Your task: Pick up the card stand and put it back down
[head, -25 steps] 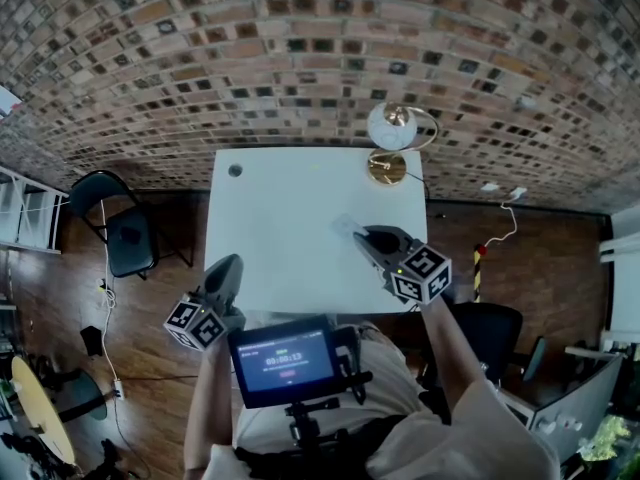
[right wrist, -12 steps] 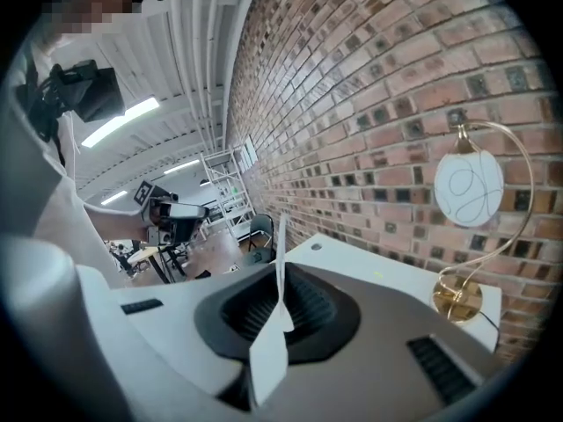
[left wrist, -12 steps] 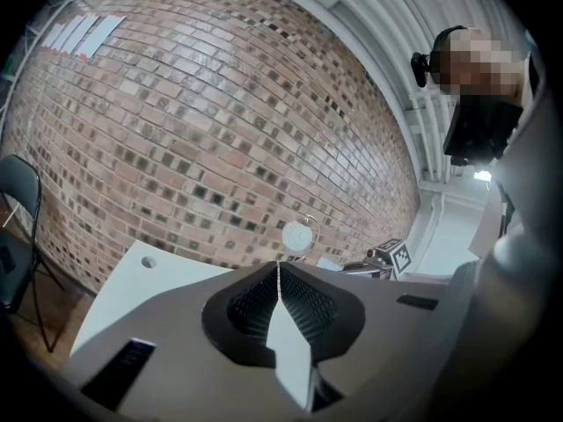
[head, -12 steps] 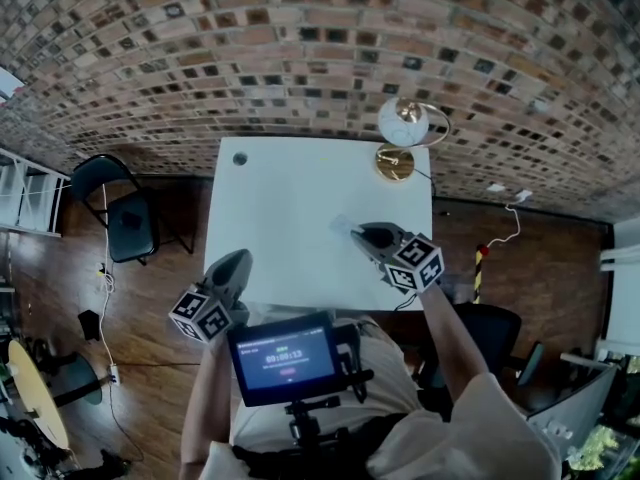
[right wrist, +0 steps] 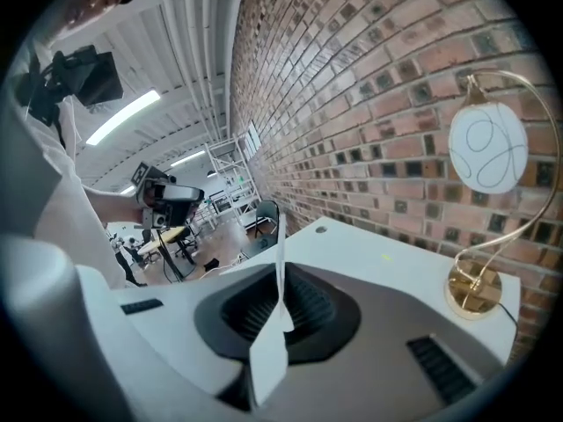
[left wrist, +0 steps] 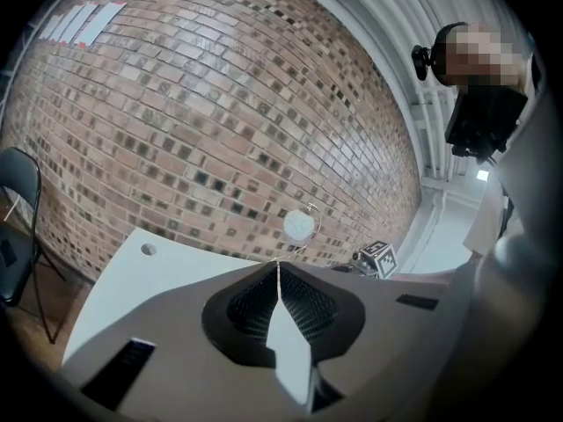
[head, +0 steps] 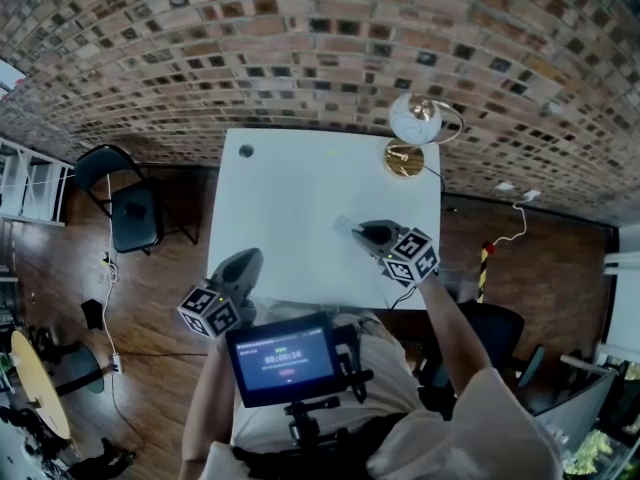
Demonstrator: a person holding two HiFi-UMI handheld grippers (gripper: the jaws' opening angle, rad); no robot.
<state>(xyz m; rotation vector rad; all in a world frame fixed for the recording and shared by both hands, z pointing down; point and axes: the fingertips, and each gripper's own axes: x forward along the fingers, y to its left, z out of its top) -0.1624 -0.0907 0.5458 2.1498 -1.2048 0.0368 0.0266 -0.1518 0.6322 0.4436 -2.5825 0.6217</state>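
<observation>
The card stand [head: 342,226] is a small clear plastic piece over the right part of the white table [head: 285,193]. My right gripper [head: 358,231] is shut on it from the near side. In the right gripper view the card stand [right wrist: 281,236] is a thin clear sheet seen edge-on, rising from between the closed jaws of my right gripper [right wrist: 281,271]. Whether the stand touches the tabletop I cannot tell. My left gripper [head: 249,259] hangs at the table's near left edge; in the left gripper view my left gripper [left wrist: 278,267] has its jaws together with nothing held.
A gold lamp with a white globe [head: 412,133] stands at the table's far right corner, against the brick wall. A black chair [head: 128,220] stands on the wooden floor to the left. A small hole [head: 246,151] marks the far left corner. A screen [head: 285,358] sits at my chest.
My right gripper has sunk toward the tabletop with the card stand still between its jaws. The left gripper has come down a little at the near edge.
</observation>
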